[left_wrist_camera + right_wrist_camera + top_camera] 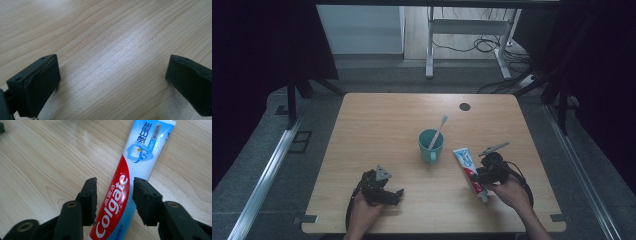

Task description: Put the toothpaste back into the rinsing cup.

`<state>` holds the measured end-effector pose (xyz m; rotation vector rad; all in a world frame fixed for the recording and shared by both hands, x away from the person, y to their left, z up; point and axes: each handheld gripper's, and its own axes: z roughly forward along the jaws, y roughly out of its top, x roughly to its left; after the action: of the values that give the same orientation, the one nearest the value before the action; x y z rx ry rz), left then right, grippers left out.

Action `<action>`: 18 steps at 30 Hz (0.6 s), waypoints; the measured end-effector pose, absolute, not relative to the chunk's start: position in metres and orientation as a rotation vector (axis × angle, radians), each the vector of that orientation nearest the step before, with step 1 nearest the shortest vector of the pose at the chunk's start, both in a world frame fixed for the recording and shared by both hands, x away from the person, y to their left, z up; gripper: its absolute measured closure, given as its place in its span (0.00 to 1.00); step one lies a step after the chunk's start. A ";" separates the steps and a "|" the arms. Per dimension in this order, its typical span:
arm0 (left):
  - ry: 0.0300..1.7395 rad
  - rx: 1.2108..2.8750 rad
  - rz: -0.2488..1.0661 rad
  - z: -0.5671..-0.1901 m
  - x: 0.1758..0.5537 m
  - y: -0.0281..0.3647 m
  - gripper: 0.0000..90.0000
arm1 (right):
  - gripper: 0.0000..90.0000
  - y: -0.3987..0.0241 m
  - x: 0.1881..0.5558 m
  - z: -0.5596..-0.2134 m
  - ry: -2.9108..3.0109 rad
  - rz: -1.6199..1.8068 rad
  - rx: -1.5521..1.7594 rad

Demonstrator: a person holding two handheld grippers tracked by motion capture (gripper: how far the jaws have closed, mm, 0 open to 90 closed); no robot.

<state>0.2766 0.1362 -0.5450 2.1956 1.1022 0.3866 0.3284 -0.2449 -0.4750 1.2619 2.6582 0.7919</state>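
A red, white and blue Colgate toothpaste tube (469,167) (135,152) lies flat on the wooden table (377,125), right of centre. My right gripper (478,176) (115,182) is open, one jaw on each side of the tube's red part, and a small gap shows at the left jaw. A teal mug (430,146) stands mid-table with a white toothbrush (439,129) leaning in it. My left gripper (393,194) (112,72) rests near the front left edge, open wide over bare wood with nothing between its jaws.
A black round spot (465,106) sits in the table top near the far right. Beyond the far edge stand a white desk frame (430,45) and loose cables (484,45) on the floor. Dark curtains hang on both sides.
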 end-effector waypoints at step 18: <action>1.107 2.193 0.384 -0.545 0.276 0.136 0.00 | 0.40 -0.228 0.358 -0.487 2.723 0.495 1.368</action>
<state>0.2763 0.1360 -0.5451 2.1926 1.1075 0.3842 0.3576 -0.2282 -0.4871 1.3680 2.7233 0.4952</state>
